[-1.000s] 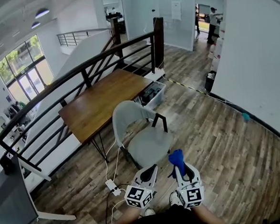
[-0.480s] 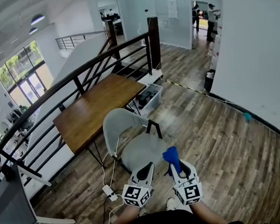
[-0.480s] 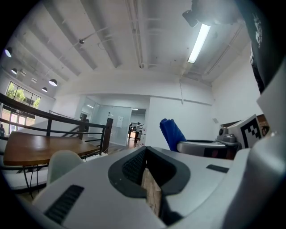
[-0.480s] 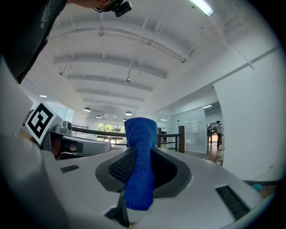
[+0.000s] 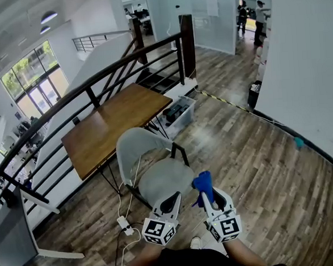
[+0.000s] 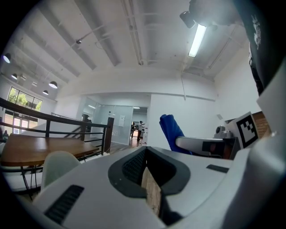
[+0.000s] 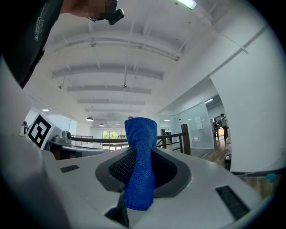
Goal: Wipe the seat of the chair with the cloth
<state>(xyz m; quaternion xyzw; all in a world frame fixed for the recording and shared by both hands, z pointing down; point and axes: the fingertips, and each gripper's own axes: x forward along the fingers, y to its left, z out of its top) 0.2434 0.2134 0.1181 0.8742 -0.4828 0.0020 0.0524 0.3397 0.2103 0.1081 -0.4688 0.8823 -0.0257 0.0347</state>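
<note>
The blue cloth [image 5: 202, 183], low in the middle of the frame by the grey chair seat [image 5: 161, 181], looks soft, light and floppy, so the right tongs [image 5: 209, 196] pinching its bottom end seems a good hold, while the left tongs [image 5: 172, 201] are closed on nothing.

The chair [image 5: 165, 179] is a pale grey shell seat on a dark frame. It stands upright just below the middle of the head view. Its curved backrest [image 5: 134, 146] rises on the seat's 10 o'clock side, and the seat is bare. The cloth [image 5: 203, 184] is bright blue and bunched into a narrow roll. Its lower part is pinched between the jaws of the right gripper [image 7: 138, 179] and its free end stands up above them. It sits at the seat's 4 o'clock edge; contact with the seat cannot be judged.
</note>
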